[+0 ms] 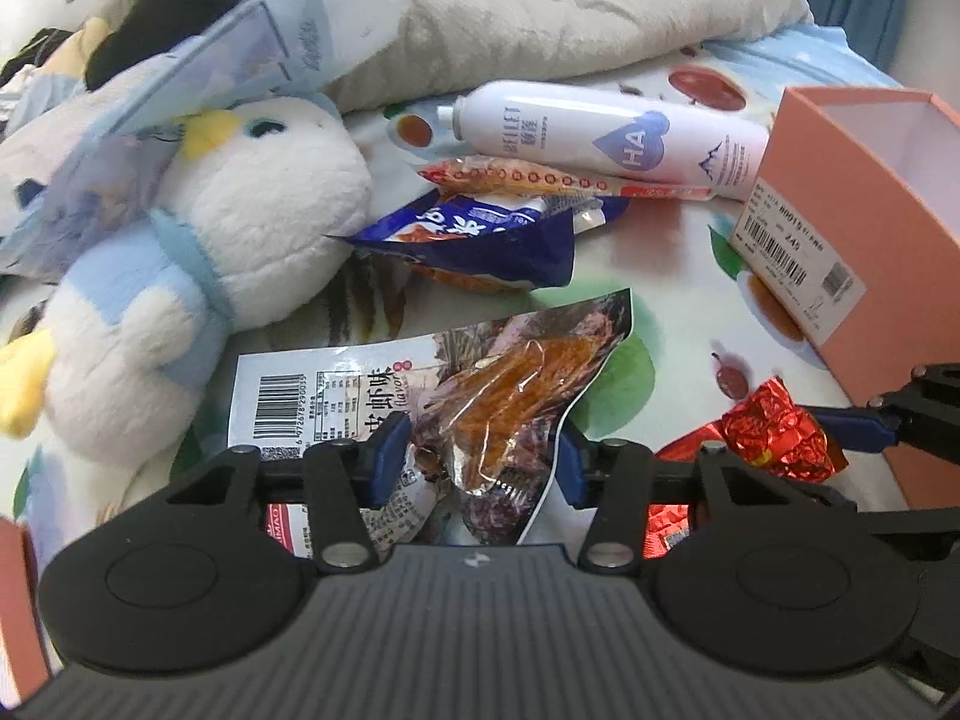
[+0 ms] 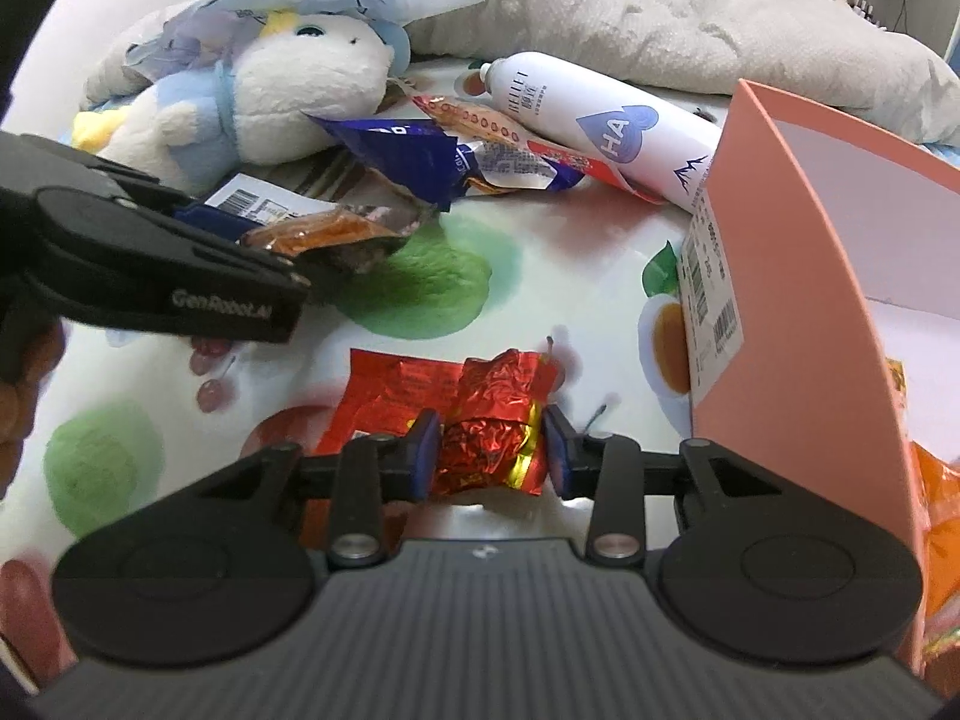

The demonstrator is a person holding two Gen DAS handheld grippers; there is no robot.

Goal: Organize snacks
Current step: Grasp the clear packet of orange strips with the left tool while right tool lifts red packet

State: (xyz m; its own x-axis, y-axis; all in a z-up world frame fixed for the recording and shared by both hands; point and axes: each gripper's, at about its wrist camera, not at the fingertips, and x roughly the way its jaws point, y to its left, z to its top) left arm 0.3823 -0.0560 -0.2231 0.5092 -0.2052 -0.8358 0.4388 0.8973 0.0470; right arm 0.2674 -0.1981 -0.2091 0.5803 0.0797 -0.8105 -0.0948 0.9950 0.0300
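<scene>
A bed covered with a fruit-print sheet point(image 2: 540, 276) carries the scattered things. At the far left a white and blue plush penguin point(image 1: 240, 228) lies on its side, partly covered by a pale blue paper bag point(image 1: 252, 54). Just right of it, the left gripper point(image 1: 474, 456) is seen with its blue pads pressed against the crumpled sides of a clear-windowed snack packet point(image 1: 420, 396), which is printed with a barcode and filled with orange strips; the packet is pinched between the pads. Behind this packet a dark blue snack bag point(image 1: 480, 240) is found, touching the penguin, with a long red-dotted snack stick point(image 1: 540, 177) lying across it. Behind both, a white spray bottle point(image 1: 606, 138) lies on its side against a grey blanket point(image 1: 600, 18). Further right, the right gripper point(image 2: 487, 450) is closed on a red foil snack point(image 2: 486, 420), whose wrapper is squeezed between the pads just above the sheet. At the far right an open pink box point(image 2: 798, 312) stands, with a barcode label on its side and orange packets point(image 2: 942, 480) visible inside it.
</scene>
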